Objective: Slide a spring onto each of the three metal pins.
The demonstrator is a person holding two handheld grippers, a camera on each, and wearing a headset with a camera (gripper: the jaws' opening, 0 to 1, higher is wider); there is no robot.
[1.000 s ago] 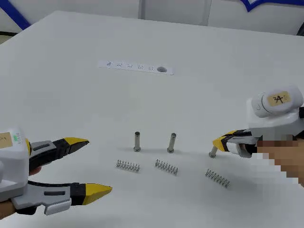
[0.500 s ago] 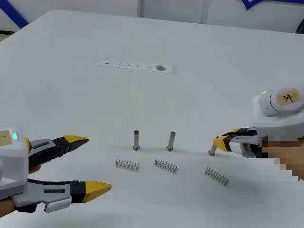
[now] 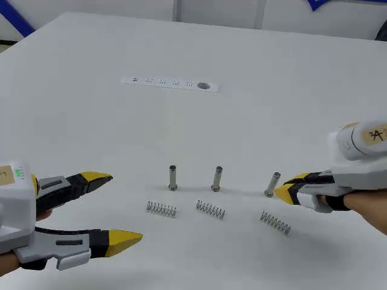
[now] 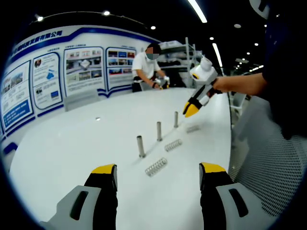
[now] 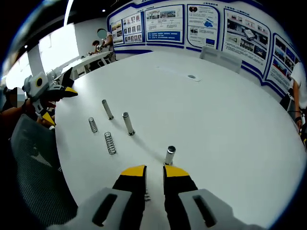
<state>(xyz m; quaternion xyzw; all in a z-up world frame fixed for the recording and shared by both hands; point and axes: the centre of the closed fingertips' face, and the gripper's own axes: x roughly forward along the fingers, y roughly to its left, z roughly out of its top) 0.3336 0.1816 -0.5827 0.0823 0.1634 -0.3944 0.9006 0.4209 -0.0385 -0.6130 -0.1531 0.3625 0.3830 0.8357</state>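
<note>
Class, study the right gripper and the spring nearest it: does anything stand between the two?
Nothing visible does. The right gripper sits by the rightmost pin, and the nearest spring lies loose on bare white table on the person's side of both. The pin stands off that line.

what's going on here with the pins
A person holds a gripper in each hand over a white table. The left pin, middle pin and right pin stand upright, all bare; the left spring, middle spring and right spring lie loose in front of them. The right gripper, jaws together and empty, sits with its tips beside the right pin. The left gripper hovers open, off to the left.
</note>
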